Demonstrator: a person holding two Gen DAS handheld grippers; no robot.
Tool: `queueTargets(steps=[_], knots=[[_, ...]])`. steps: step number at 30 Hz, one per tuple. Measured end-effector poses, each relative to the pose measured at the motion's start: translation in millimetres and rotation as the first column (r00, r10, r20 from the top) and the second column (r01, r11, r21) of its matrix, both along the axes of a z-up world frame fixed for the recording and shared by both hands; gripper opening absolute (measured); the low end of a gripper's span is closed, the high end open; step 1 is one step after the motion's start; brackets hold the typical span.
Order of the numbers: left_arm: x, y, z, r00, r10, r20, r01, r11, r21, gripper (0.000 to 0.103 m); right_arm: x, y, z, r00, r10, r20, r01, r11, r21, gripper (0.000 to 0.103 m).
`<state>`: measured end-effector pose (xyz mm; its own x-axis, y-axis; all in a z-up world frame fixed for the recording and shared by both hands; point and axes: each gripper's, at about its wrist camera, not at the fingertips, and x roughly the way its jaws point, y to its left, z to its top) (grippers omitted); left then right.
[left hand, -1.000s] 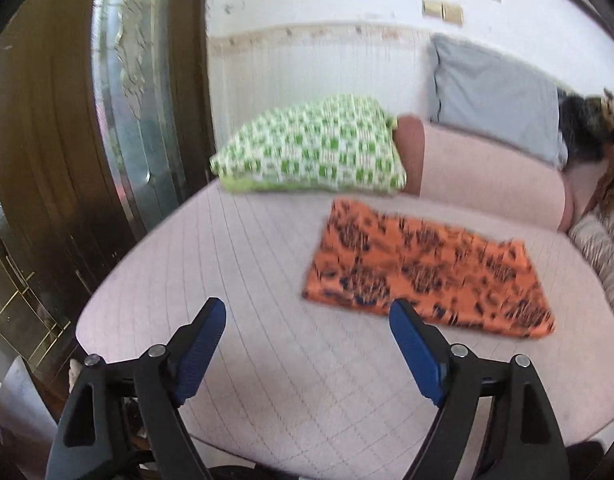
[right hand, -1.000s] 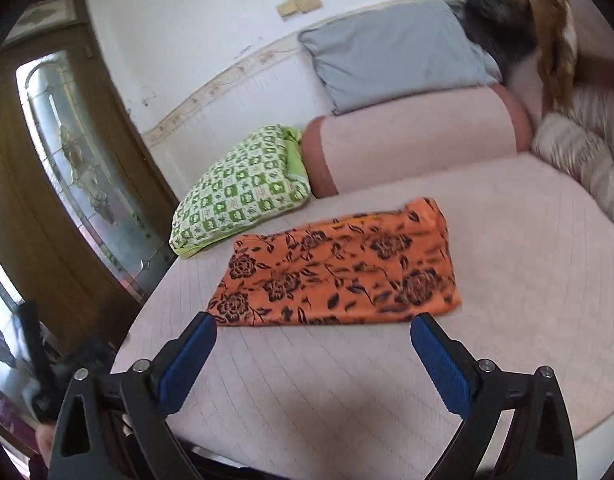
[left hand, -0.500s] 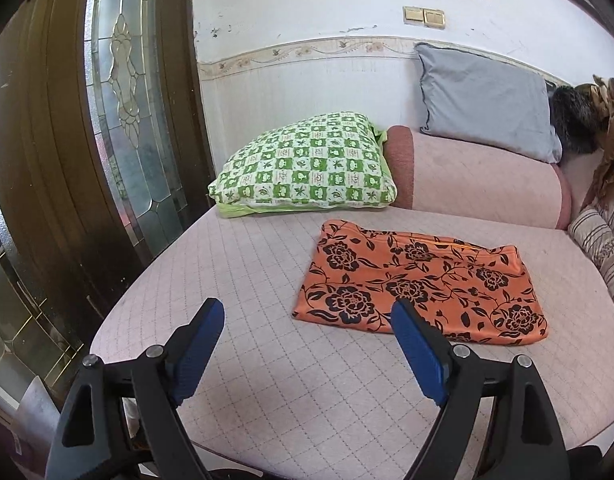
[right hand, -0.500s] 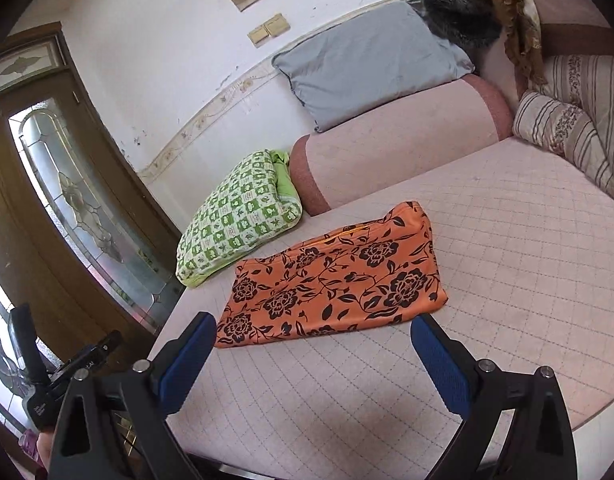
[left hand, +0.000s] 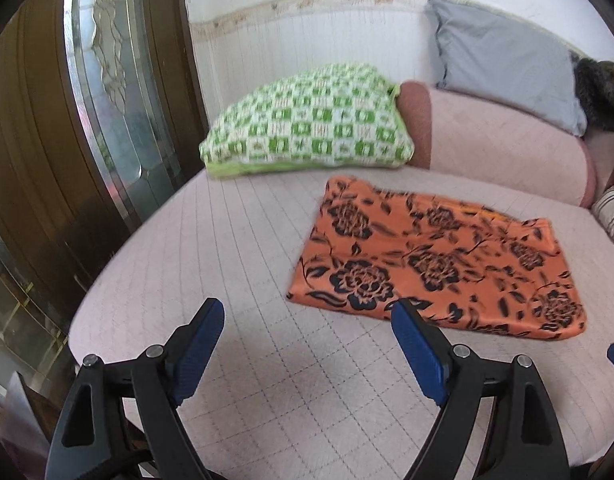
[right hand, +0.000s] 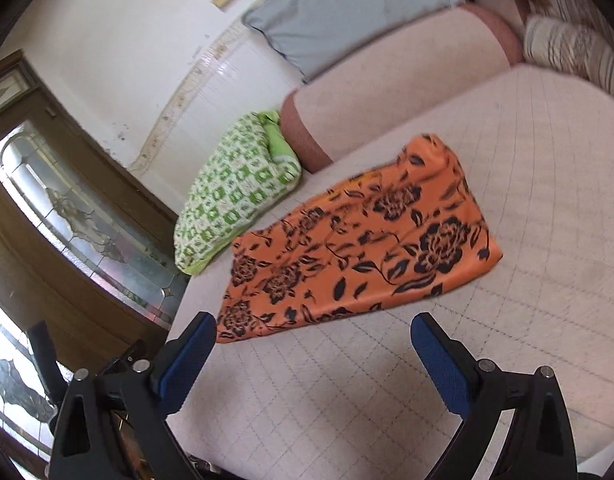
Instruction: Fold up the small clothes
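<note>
A: Item one, the task's thing?

B: Orange cloth with black flower print (left hand: 435, 264), thin soft fabric, lying flat as a rough rectangle on the pale pink quilted mattress (left hand: 235, 264), towards its middle and right. Edges fairly even. The far edge looks doubled, so it may already carry one fold; that is a judgement, the layers cannot be counted.

A: Progress?

B: Judged early or midway. Nothing is lifted, no corner is pinched, and the piece still spreads wide. At least one more fold across seems left, perhaps two.

A: Item two, the tools?

B: Left gripper (left hand: 307, 344), black frame with blue pads, jaws spread wide and holding nothing, hovering near the cloth's near left corner without touching. Right gripper (right hand: 313, 352), same make, likewise spread wide with nothing between the fingers, hanging above bare mattress just short of the cloth's near edge.

A: Surroundings, working outward?

B: Green and white checked pillow (left hand: 307, 124), just beyond the cloth's far left corner. Pink bolster cushion with a darker rust end (left hand: 499, 140), along the far side. Grey pillow (left hand: 503, 60), leaning on the white wall above the bolster. Striped cushion (right hand: 575, 48), far right. Dark wooden door with leaded glass panel (left hand: 107, 80), left of the mattress.
</note>
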<state>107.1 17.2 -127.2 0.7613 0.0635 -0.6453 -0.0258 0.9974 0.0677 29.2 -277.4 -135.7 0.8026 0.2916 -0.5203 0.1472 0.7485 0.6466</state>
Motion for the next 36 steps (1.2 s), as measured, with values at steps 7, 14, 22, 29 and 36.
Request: queueTargets(steps=[7, 14, 22, 29, 36], knots=[[60, 8, -64, 0.990, -0.016, -0.142, 0.002, 0.995, -0.096, 0.086, 25, -13, -43, 0.996, -0.009, -0.091, 0.015, 0.998, 0.065, 0.099], [102, 16, -99, 0.963, -0.054, -0.265, -0.036, 0.946, -0.323, 0.084, 40, -59, -92, 0.972, -0.088, -0.216, 0.159, 0.929, 0.334, 0.099], [127, 7, -115, 0.946, -0.176, -0.271, 0.016, 0.864, -0.503, 0.044, 61, -103, -127, 0.935, -0.206, -0.287, 0.328, 0.809, 0.488, 0.100], [148, 17, -122, 0.951, -0.187, -0.247, -0.002, 0.793, -0.610, 0.042, 102, -110, -129, 0.957, -0.191, -0.219, 0.278, 0.824, 0.495, 0.099], [149, 28, -121, 0.950, -0.173, -0.261, -0.056, 0.724, -0.687, 0.042, 128, -102, -131, 0.959, -0.155, -0.237, 0.248, 0.864, 0.438, 0.082]])
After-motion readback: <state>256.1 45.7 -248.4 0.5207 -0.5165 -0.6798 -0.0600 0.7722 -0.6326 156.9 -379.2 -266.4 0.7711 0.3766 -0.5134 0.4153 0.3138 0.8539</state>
